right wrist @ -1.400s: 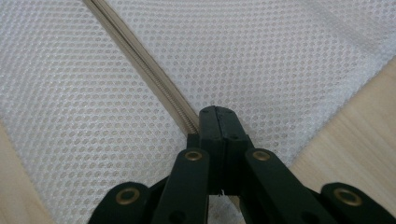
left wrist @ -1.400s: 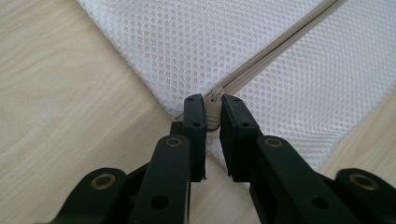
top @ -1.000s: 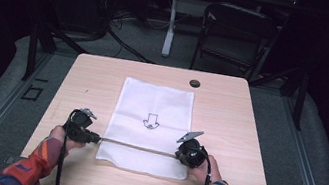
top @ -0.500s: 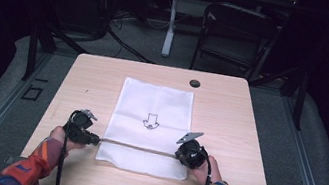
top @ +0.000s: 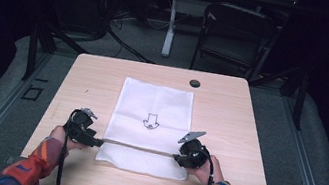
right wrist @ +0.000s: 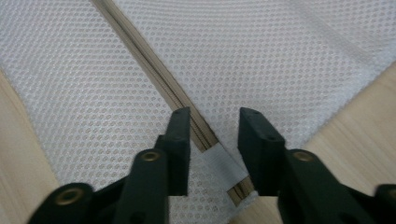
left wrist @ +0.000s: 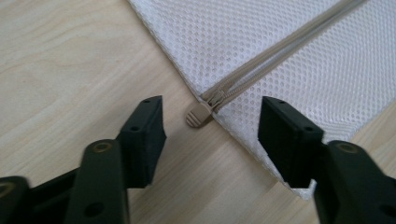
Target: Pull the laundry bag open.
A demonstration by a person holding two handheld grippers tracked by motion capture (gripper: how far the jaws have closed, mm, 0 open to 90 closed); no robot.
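A light wooden table (top: pixel 103 82) stands on a grey floor, with a dark folding chair (top: pixel 235 33) and a white stand leg (top: pixel 170 27) behind its far edge, and a small black round grommet (top: pixel 195 83) sits in the tabletop near that far edge. In the middle of the table lies a white mesh laundry bag (top: pixel 155 106), flat, with a small dark arrow print (top: pixel 151 121) on its upper face; its near end lies close to the person's side of the table. A beige zipper (top: pixel 138 146) runs straight across the bag's near part, from the bag's left edge to its right edge, and looks closed along its whole length. The person's two hands, in plaid orange and blue sleeves (top: pixel 33 167), come in from the bottom of the high view, each with a gripper at one end of the zipper. The left gripper (left wrist: pixel 211 128) lies at the bag's left edge: its jaws have just been opening and now stand well apart, with the beige zipper pull (left wrist: pixel 200 114) lying between them on the wood, touched by neither pad. The right gripper (right wrist: pixel 215 140) lies at the bag's right edge: its jaws have also just been opening and stand a little apart, straddling the end of the zipper tape and a small white fabric tab (right wrist: pixel 219 163) there, with a visible gap on either side, so that nothing is clamped.
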